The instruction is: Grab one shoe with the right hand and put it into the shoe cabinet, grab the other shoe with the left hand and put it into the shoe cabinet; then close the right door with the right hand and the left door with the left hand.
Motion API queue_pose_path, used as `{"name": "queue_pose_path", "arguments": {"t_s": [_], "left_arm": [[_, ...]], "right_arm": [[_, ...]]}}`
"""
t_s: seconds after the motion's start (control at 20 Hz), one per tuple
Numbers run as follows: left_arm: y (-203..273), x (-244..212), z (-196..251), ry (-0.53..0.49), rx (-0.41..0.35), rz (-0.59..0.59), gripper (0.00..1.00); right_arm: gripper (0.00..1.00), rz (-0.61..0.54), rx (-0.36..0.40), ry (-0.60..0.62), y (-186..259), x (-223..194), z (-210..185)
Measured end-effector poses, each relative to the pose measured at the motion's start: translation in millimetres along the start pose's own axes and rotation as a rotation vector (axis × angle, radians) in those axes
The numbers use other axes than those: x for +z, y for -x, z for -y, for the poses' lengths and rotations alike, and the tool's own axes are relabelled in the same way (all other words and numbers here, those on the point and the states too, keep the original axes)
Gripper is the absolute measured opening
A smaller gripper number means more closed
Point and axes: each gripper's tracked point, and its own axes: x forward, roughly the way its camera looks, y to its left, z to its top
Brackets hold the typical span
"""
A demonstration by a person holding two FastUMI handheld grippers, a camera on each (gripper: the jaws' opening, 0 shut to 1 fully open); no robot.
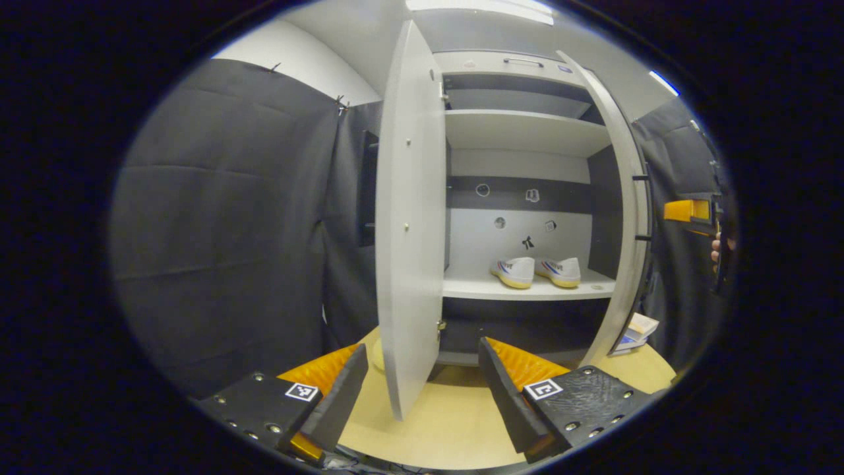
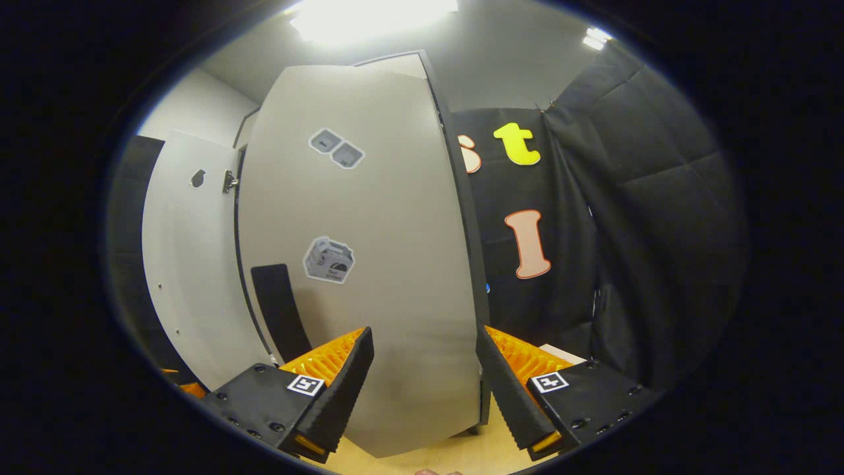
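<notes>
Two white shoes, one (image 1: 513, 272) beside the other (image 1: 559, 270), sit side by side on the cabinet's lower shelf (image 1: 527, 288). Both doors stand partly open. In the left gripper view the left door (image 1: 412, 218) is edge-on, its lower edge lined up between the fingers of my open left gripper (image 1: 422, 349). The right door (image 1: 623, 218) hangs at the far side, and my right gripper (image 1: 689, 211) shows beyond it with a hand. In the right gripper view the right door's outer face (image 2: 369, 251) is close in front of my open right gripper (image 2: 423, 333); the left door (image 2: 188, 264) shows behind.
The cabinet stands on a light wooden surface (image 1: 435, 422). Black cloth walls (image 1: 231, 231) hang close on both sides. A small stack of books or boxes (image 1: 636, 328) lies by the right door's foot. An upper shelf (image 1: 524, 132) is bare.
</notes>
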Motion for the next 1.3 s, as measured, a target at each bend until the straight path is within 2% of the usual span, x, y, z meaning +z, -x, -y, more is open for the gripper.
{"name": "queue_pose_path", "arguments": {"t_s": [0.3, 0.5, 0.7, 0.8, 1.0, 1.2, 1.3], "left_arm": [[-5.7, 52.4, -76.0, -0.068, 0.092, 0.072, 0.96], [-22.1, 106.8, -108.5, -0.053, 0.035, 0.123, 0.97], [-48.5, 136.4, -143.0, -0.003, 0.0, 0.152, 0.97], [-68.5, 142.6, -153.3, 0.021, -0.046, 0.152, 0.97], [-107.1, 152.3, -151.5, 0.044, -0.193, 0.163, 0.96], [-113.8, 163.6, -135.6, 0.118, -0.334, 0.197, 0.96], [-120.9, 176.9, -123.2, 0.104, -0.382, 0.223, 0.97]], "right_arm": [[0.98, -0.003, -0.102, -0.024, -4.1, 6.8, 21.5], [0.98, 0.003, -0.156, 0.015, -0.8, 17.4, 23.7], [0.98, 0.005, -0.212, 0.035, 16.8, 23.4, 20.4], [0.98, -0.001, -0.251, 0.043, 28.7, 23.2, 21.8], [0.98, -0.013, -0.348, 0.055, 58.2, 20.0, 27.8], [0.98, -0.044, -0.408, 0.044, 77.8, 12.6, 31.2], [0.98, -0.05, -0.426, 0.062, 82.5, 16.0, 35.9]]}}
